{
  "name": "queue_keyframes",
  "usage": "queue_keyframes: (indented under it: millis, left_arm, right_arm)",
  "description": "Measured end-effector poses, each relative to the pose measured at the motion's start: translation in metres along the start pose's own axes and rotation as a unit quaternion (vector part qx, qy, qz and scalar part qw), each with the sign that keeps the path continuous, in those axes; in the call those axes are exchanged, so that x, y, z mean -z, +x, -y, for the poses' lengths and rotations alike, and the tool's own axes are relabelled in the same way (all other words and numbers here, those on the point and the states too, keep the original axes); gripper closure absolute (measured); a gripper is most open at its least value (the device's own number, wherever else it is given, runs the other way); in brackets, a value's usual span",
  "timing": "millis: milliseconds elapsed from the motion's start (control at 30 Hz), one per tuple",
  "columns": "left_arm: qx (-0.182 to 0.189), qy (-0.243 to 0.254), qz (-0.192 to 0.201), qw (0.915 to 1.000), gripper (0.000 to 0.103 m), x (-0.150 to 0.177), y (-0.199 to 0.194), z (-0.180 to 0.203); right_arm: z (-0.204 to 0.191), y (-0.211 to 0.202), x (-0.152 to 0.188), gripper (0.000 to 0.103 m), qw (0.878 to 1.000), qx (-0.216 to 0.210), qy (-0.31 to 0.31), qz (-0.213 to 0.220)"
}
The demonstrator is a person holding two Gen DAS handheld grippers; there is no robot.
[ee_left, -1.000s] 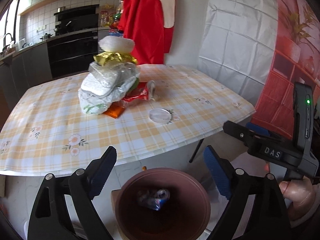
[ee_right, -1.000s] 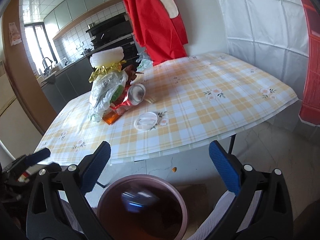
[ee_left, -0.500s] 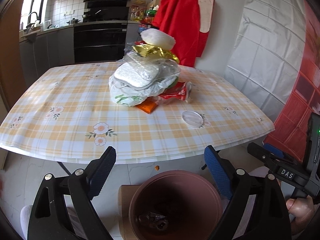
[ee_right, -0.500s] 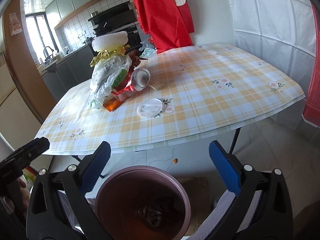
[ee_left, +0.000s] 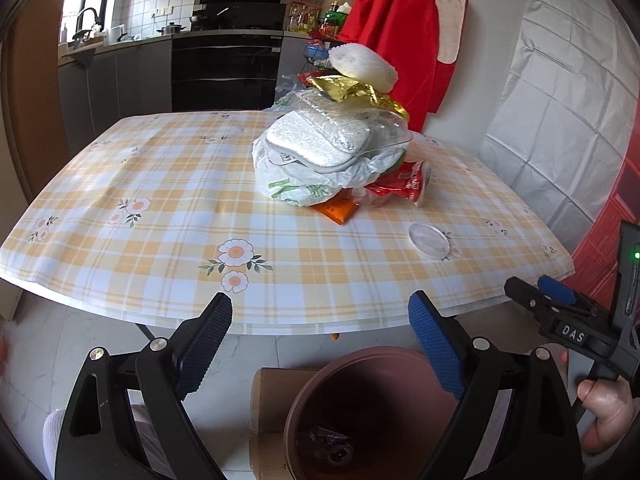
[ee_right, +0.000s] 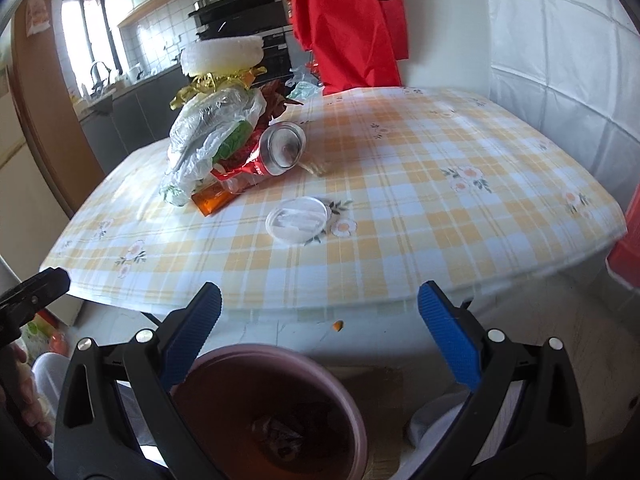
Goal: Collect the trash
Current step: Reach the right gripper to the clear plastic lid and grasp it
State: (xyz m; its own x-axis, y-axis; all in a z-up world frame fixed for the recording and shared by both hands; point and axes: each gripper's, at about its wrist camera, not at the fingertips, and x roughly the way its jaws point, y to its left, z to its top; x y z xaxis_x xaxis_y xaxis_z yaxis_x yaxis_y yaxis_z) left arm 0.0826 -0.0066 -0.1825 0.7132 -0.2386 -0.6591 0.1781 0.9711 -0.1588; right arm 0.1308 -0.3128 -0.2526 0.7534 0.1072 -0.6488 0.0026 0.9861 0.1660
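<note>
**Both grippers empty over the bin, trash heap on the desk**

The left gripper (ee_left: 320, 332) hangs off the near edge of the desk (ee_left: 160, 208), its blue-padded fingers (ee_left: 434, 340) spread wide with nothing between them. The right gripper (ee_right: 320, 320) is likewise wide apart and empty; in the left view its black tip shows at the right edge, with a hand (ee_left: 604, 412) on the handle below it.

Under both grippers, on the floor, stands a round brown bin (ee_right: 352, 420) beside a cardboard box (ee_left: 272, 392). Some crumpled trash (ee_right: 280, 436) lies at the bottom of the bin.

The rest of the trash is on the desk's yellow checked cloth, heaped in a pile (ee_left: 332, 160) toward the far side: a white plastic bag at the base, clear packs on it, gold foil (ee_left: 356, 92) above, and a white foam piece (ee_left: 364, 64) on top. A red can (ee_right: 280, 148) lies on its side against the pile, its open end facing the right camera, and an orange wrapper (ee_left: 336, 210) sticks out from underneath. A clear round lid (ee_right: 298, 218) lies flat by itself, nearer the front edge, apart from the pile.

A red cloth (ee_left: 400, 20) hangs at the wall behind the desk.
</note>
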Motion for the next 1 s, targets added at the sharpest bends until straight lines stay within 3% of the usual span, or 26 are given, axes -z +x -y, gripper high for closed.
queue_keyframes:
  millis: [300,500,800,967,1000]
  left_arm:
    - [-0.01,-0.01,-0.009,0.9999,0.015,-0.015,0.027,-0.016]
    - [-0.006,-0.022,-0.016,0.9996,0.015,-0.028,0.047,-0.028]
    - [0.008,-0.055,-0.018,0.9983,0.015,-0.041,0.07,-0.047]
    - [0.01,-0.045,-0.011,0.9989,0.015,-0.051,0.076,-0.043]
    - [0.013,-0.04,-0.008,0.9991,0.015,-0.056,0.077,-0.041]
  right_arm:
    - [-0.017,0.067,-0.035,0.006,0.997,-0.004,-0.077,-0.029]
    - [-0.025,0.118,-0.05,0.006,0.989,-0.014,-0.113,-0.097]
    - [-0.025,0.143,-0.056,0.007,0.985,0.005,-0.122,-0.121]
    - [-0.024,0.15,-0.059,0.017,0.985,-0.002,-0.12,-0.127]
    - [-0.025,0.15,-0.06,0.023,0.984,-0.004,-0.123,-0.128]
